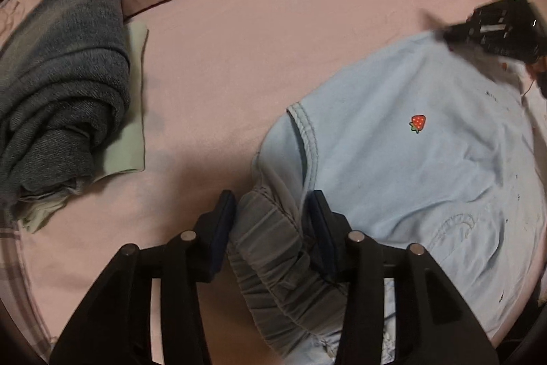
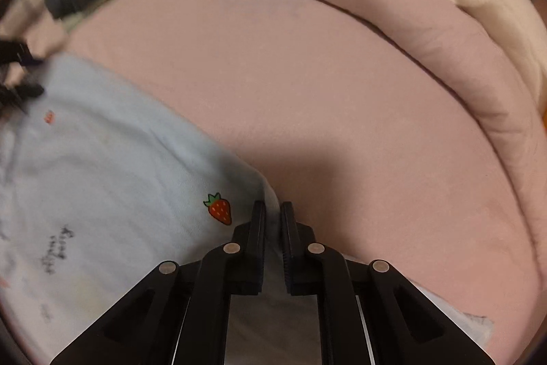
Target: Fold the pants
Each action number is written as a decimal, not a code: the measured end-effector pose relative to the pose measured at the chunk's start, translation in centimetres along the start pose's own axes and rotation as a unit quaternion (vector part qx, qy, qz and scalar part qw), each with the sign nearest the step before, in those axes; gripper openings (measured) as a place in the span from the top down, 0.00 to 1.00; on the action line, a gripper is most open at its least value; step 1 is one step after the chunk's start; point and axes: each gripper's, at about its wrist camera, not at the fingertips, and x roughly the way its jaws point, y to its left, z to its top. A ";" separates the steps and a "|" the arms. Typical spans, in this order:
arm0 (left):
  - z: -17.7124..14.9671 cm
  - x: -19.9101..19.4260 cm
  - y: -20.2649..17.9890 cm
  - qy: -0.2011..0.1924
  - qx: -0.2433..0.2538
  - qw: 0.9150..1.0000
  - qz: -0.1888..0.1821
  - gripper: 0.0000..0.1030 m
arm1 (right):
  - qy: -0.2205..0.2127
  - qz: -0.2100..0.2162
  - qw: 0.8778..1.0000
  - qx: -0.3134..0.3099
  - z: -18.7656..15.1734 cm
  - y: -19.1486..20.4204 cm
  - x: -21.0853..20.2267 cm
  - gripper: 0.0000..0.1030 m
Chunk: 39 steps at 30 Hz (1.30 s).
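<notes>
A: We log the pale blue pants (image 1: 410,142) lying on the pink bed sheet (image 1: 239,57), at about 3 o'clock in the left wrist view. The left gripper (image 1: 270,211) pinches the gathered elastic waistband (image 1: 273,248) between its fingers.

B: The right gripper (image 2: 273,221) is nearly pressed together on a thin edge of the same pants, at 6 o'clock in its own view, beside a strawberry print (image 2: 218,209).

A: We judge the two grips sit at opposite ends so that the cloth stays taut for a fold.

B: The folded dark jeans (image 1: 61,84) lie on a green cloth (image 1: 133,98) at 9 o'clock, well apart, probably a finished pile.
</notes>
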 end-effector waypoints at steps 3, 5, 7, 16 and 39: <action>-0.2 -2.0 -1.5 -0.020 0.006 1.000 0.017 0.71 | -0.019 -0.020 0.999 0.023 0.4 0.0 -2.1 0.91; -0.8 -4.2 -2.3 -0.047 0.001 0.998 0.028 0.71 | -0.051 -0.029 0.998 0.032 0.9 0.6 -5.0 0.91; -2.5 -6.6 -2.5 -0.077 -0.006 0.996 0.034 0.72 | -0.089 -0.039 0.995 0.034 0.6 1.3 -8.5 0.91; -13.1 -15.6 -8.2 -0.196 0.093 0.966 0.142 0.71 | -0.186 -0.066 0.980 0.012 -7.4 7.3 -20.5 0.91; -23.2 -11.2 -10.6 -0.125 0.122 0.972 0.156 0.69 | -0.047 -0.010 0.999 -0.015 -21.1 16.7 -12.5 0.91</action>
